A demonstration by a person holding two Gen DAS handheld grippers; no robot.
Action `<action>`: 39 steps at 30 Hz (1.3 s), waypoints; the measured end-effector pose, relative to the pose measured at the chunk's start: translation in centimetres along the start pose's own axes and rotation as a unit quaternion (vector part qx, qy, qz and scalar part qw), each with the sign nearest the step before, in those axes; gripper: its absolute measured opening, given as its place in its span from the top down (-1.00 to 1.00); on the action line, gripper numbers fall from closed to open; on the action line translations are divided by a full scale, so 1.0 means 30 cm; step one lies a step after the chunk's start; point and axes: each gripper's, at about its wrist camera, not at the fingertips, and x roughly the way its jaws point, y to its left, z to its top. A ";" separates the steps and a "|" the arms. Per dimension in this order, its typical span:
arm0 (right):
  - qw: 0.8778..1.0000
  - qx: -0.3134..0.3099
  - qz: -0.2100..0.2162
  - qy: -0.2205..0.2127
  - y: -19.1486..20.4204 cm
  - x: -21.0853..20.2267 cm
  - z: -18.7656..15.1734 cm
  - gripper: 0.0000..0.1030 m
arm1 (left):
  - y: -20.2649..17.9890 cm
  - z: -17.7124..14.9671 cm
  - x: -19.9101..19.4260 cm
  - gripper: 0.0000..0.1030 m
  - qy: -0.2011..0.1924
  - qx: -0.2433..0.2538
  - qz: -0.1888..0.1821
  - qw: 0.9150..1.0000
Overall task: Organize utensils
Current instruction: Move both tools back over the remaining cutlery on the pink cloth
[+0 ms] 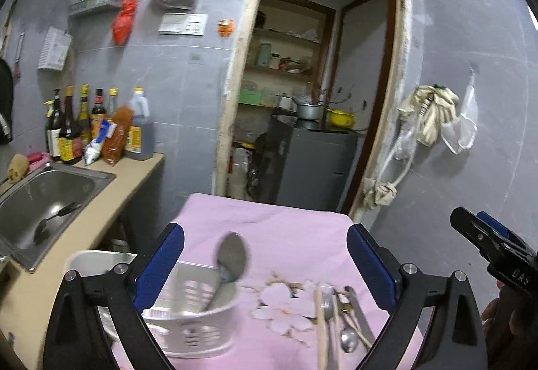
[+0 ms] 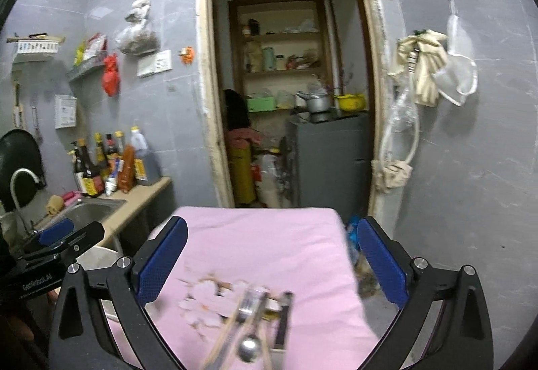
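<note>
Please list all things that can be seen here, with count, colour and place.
caddy: one, white, on pink cloth, left
large spoon: one, grey, standing in caddy
loose utensils: several, metal and wood, on cloth, right of caddy
tablecloth: one, pink, flower print
sink: one, steel, left counter, a ladle inside
sauce bottles: several, dark, behind sink
left hand-held gripper: open, above caddy
right hand-held gripper: open, above loose utensils

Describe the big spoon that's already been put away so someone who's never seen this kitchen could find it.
Start at the pink cloth covering the table. At its left end stands a white slotted basket. The big spoon stands in it, bowl up, the only utensil there; the rest lie flat in a pile to the right.
</note>
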 end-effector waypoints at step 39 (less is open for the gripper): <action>0.946 0.000 0.146 0.291 -0.099 0.636 -0.511 0.28 | -0.230 -0.431 0.571 0.39 0.300 0.046 -0.045 0.952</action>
